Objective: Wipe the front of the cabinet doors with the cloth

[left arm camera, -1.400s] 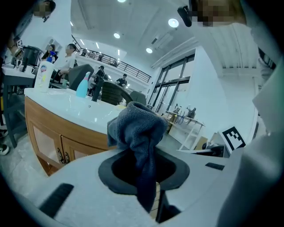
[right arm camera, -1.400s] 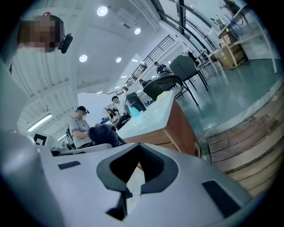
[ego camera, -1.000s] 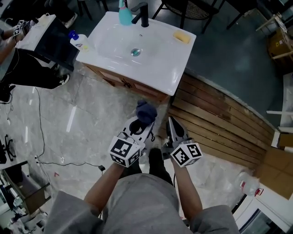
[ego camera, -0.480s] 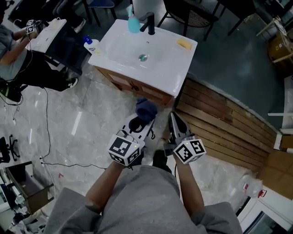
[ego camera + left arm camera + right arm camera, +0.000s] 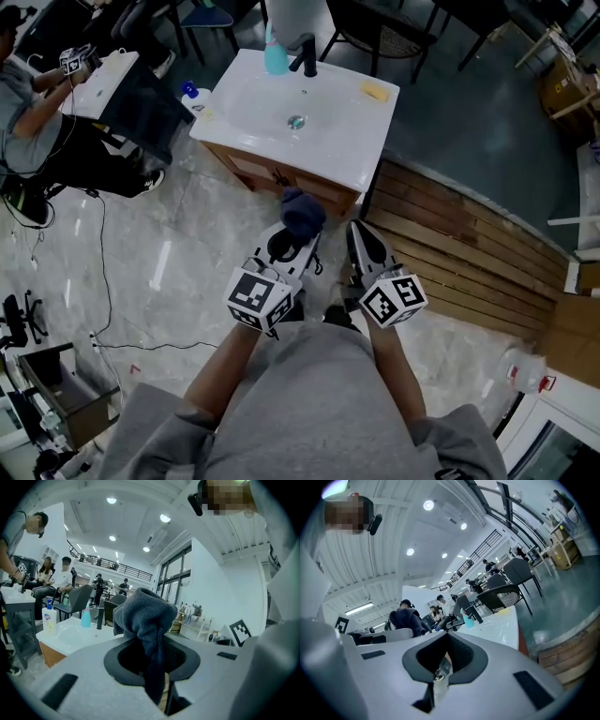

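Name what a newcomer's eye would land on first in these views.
The bunched dark cloth stands out, pinched in the left gripper in front of the cabinet. Just beyond, the bright white sink tops that wooden cabinet, with a yellow sponge on its far right corner. The right gripper hangs beside, jaws together, empty.

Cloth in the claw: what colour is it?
The cloth is dark greyish blue, clearest in the left gripper view.

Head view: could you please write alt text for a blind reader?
From above, a person's left claw grips a blue cloth near a wooden cabinet topped by a white sink; the right claw, shut and empty, is alongside.
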